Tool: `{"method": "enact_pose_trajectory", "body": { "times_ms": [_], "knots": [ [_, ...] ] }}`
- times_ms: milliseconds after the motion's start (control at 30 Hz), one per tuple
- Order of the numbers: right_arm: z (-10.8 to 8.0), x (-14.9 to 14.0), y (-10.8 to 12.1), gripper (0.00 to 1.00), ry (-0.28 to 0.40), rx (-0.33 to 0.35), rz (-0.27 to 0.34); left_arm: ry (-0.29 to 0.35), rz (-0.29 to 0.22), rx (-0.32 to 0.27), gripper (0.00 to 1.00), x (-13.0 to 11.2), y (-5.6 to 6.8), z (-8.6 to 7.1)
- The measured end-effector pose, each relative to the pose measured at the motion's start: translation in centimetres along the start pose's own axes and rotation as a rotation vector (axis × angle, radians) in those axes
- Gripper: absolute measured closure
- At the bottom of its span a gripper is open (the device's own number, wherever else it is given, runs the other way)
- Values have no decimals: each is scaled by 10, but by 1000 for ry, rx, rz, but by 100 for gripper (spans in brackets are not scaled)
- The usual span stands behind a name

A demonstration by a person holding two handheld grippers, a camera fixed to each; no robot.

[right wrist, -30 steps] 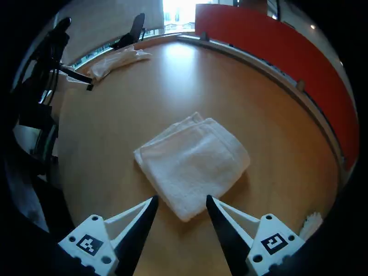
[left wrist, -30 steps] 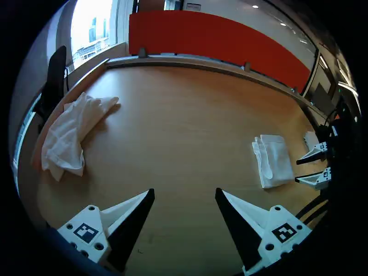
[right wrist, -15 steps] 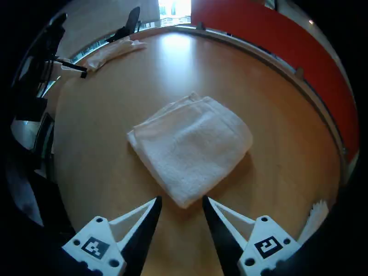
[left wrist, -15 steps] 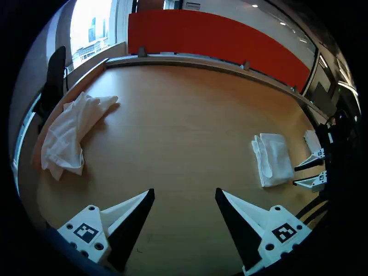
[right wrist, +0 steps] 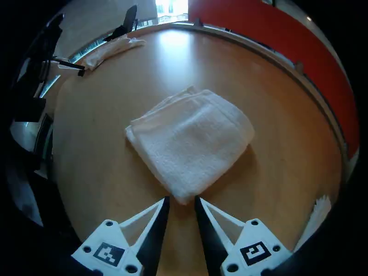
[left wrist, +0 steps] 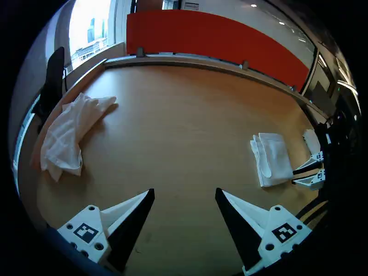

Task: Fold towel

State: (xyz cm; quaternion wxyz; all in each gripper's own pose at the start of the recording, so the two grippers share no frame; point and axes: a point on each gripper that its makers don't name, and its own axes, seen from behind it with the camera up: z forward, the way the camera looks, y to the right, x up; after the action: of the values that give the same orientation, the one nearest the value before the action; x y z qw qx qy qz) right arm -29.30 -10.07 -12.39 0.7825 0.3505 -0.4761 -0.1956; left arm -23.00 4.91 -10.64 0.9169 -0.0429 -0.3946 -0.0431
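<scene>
The right gripper (right wrist: 181, 198) has its fingers drawn close, with only a narrow slit left between the tips. The near corner of the folded towel (right wrist: 193, 138) points straight into that slit; the fingers flank the corner, and no squeeze on the cloth can be seen. In the left gripper view the same gripper (left wrist: 294, 177) sits just beside the folded towel (left wrist: 272, 158), at its outer end.

The left gripper (left wrist: 184, 189) stands wide open, holds nothing and hangs over bare wood, well apart from the folded towel.

The folded towel lies flat on a pale wooden table (right wrist: 276, 138), a neat white square with its layered edges on the side away from the right gripper. Far across the table (left wrist: 184, 119) from the folded towel, a crumpled white cloth (left wrist: 69, 133) sprawls near the edge, by a black chair (left wrist: 53, 78). Behind the folded towel a red partition (left wrist: 216, 37) runs along the table's far rim, and a bright window (left wrist: 89, 27) stands past the crumpled cloth (right wrist: 112, 48).

Between the folded towel and the crumpled cloth the wood is open. On the folded towel's other side the table edge is near, and a white scrap (right wrist: 317, 216) sits there, too cut off to identify
</scene>
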Motion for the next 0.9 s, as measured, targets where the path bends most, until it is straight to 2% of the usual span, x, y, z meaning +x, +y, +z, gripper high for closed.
{"method": "enact_pose_trajectory", "body": {
  "times_ms": [133,300,433,500,700,900],
  "knots": [
    [1,-2,0,60,-4,-4,1,1,-2,0,1,0,0,0],
    [3,-1,-1,66,-7,-7,6,1,-1,-1,1,1,-1,0],
    [4,-1,-2,76,-6,-7,16,0,1,-1,1,0,-1,0],
    [5,-1,-1,77,-5,-7,19,0,1,-1,1,0,-1,0],
    [5,-2,0,94,-4,-12,12,0,2,-2,2,0,-1,0],
    [7,1,1,94,9,-16,22,-1,3,-3,1,-1,-1,0]
  ]
}}
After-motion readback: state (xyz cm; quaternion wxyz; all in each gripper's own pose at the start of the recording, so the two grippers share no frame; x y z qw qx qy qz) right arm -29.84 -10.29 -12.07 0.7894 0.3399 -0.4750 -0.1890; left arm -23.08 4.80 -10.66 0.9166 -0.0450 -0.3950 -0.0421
